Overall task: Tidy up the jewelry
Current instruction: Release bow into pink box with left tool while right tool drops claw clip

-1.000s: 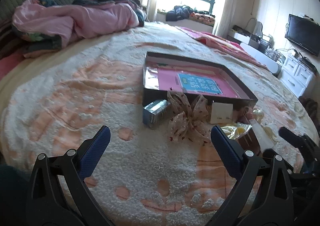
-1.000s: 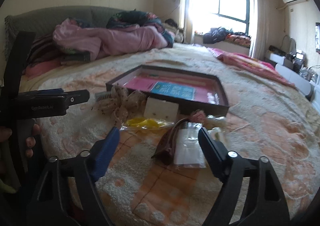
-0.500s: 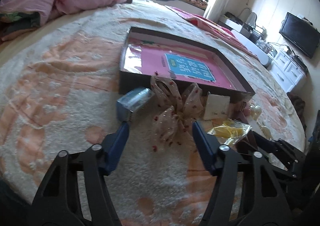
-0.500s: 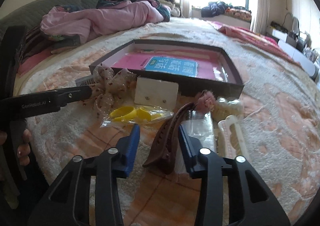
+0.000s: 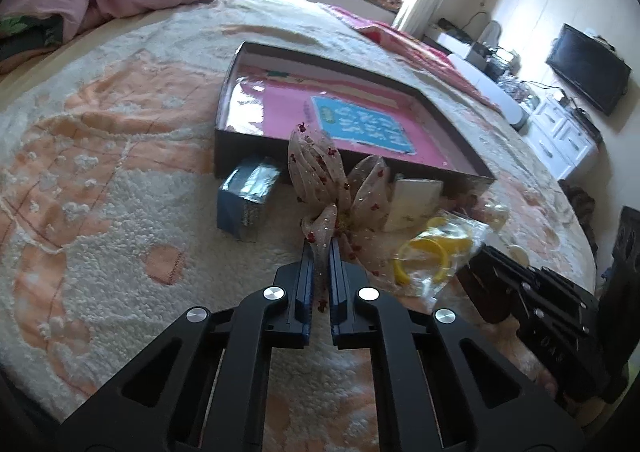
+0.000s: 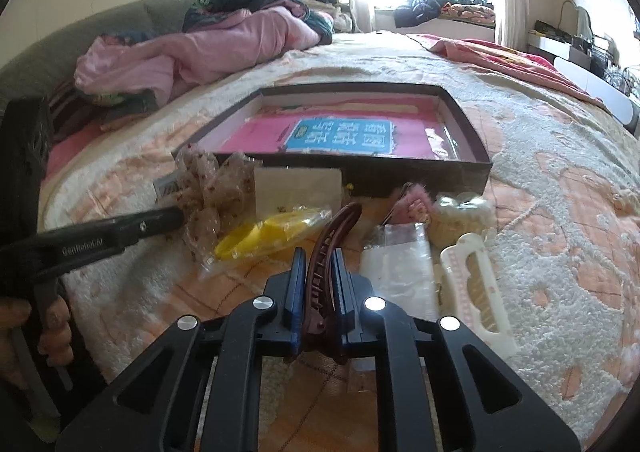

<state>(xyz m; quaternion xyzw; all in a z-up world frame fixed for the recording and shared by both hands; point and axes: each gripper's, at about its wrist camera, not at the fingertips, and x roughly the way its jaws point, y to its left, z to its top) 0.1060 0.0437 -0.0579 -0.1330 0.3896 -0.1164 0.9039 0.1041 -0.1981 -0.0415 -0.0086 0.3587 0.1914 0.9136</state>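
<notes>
One shallow dark box (image 6: 460, 168) is lying open on the bed (image 5: 100, 212) in front of you, and it is holding only a pink sheet (image 5: 280, 108) with a blue printed label (image 6: 344, 136); none of the jewelry is sitting inside it. You are keeping everything else in a row on the bedspread along the box's near wall. Your left gripper (image 5: 320, 252) is pressing its pads together on the lower tail of the sheer dotted bow (image 5: 336, 188), which is leaning against that wall. Your right gripper (image 6: 318, 264) is closing its jaws on the brown hair claw (image 6: 332, 236), which is standing on edge between the blue pads. A small blue-grey carton (image 5: 248, 196) is lying just beside the bow, and a white card (image 6: 298, 192) is propped against the box between bow and claw. A clear bag with yellow rings (image 6: 264, 236) is crowding the space between your two grippers, touching the bow's ribbon. To the claw's right you are facing a flat clear packet (image 6: 400, 268), a pink fuzzy piece (image 6: 412, 204), a cream knitted piece (image 6: 460, 220) and a white comb-like clip (image 6: 476, 280). Pink bedding (image 6: 200, 48) is heaped well apart at the head of the bed.
</notes>
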